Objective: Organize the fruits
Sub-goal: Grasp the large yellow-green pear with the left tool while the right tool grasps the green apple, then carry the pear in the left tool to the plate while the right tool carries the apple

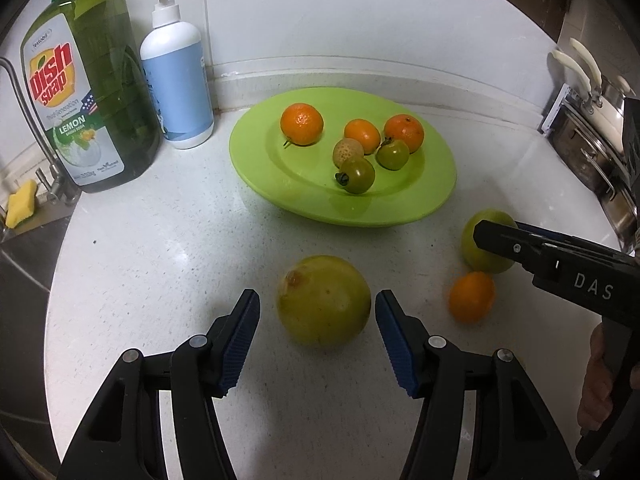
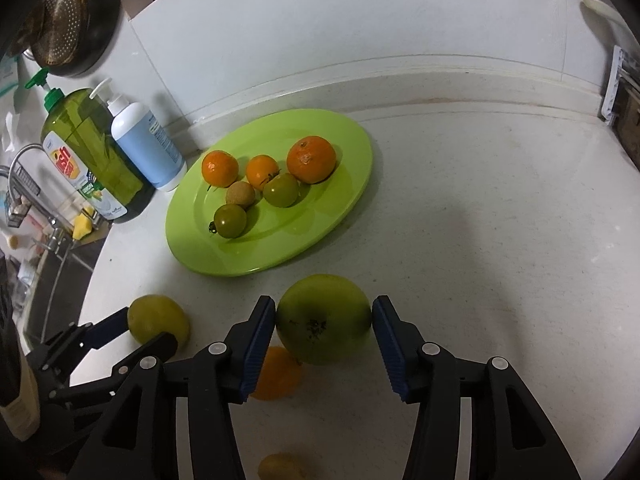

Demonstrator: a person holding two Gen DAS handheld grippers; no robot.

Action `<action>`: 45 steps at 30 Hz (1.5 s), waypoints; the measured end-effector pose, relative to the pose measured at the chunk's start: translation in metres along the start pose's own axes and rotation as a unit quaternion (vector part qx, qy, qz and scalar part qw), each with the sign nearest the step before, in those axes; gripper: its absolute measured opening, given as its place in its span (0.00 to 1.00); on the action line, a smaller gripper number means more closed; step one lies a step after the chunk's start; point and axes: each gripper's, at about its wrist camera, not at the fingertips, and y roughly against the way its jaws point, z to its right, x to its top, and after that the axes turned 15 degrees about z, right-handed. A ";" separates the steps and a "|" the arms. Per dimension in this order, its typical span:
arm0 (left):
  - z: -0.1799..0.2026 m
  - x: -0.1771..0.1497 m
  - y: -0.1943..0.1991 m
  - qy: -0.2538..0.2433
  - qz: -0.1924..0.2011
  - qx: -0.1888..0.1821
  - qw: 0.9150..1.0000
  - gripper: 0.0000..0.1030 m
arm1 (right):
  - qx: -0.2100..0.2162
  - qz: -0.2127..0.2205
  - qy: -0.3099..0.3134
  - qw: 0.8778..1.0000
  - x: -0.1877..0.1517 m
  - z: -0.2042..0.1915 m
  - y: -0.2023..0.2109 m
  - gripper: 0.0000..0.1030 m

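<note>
A green plate (image 1: 432, 204) (image 2: 188, 232) on the white counter holds three oranges, two small green fruits and a brownish one. My left gripper (image 1: 318, 310) is open around a yellow-green fruit (image 1: 324, 300) on the counter, with gaps on both sides; that fruit also shows in the right wrist view (image 2: 158, 318). My right gripper (image 2: 324, 318) is shut on a larger green fruit (image 2: 324, 318), pads touching both sides; it shows in the left wrist view (image 1: 476, 256). A loose orange (image 1: 471, 297) (image 2: 276, 374) lies beside it. Another yellowish fruit (image 2: 280, 468) lies at the bottom edge.
A green dish soap bottle (image 1: 88, 96) and a white pump bottle (image 1: 176, 80) stand at the back left by the wall. A sink with faucet (image 1: 24, 92) and yellow sponge (image 1: 20, 202) lies left. Pots (image 1: 600, 152) stand at the right.
</note>
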 end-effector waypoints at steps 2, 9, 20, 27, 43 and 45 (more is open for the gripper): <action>0.000 0.000 -0.003 0.002 -0.002 -0.001 1.000 0.55 | 0.000 -0.001 0.000 1.000 0.001 0.000 -0.002 0.50; -0.001 0.001 -0.012 0.009 -0.013 -0.012 1.000 0.48 | 0.002 -0.015 0.006 1.000 0.004 -0.004 -0.009 0.51; 0.003 0.001 -0.014 -0.001 -0.012 -0.013 1.000 0.47 | -0.001 -0.041 0.022 0.999 -0.002 -0.006 -0.020 0.51; 0.004 0.005 -0.009 0.000 -0.003 -0.020 1.000 0.47 | 0.002 -0.035 0.031 0.999 0.000 -0.008 -0.017 0.50; 0.008 0.031 0.029 0.000 0.049 -0.030 0.998 0.47 | 0.016 0.014 0.046 0.999 0.022 -0.023 0.015 0.50; 0.008 0.036 0.031 0.000 0.054 -0.030 0.998 0.47 | 0.018 0.020 0.049 0.998 0.026 -0.024 0.018 0.50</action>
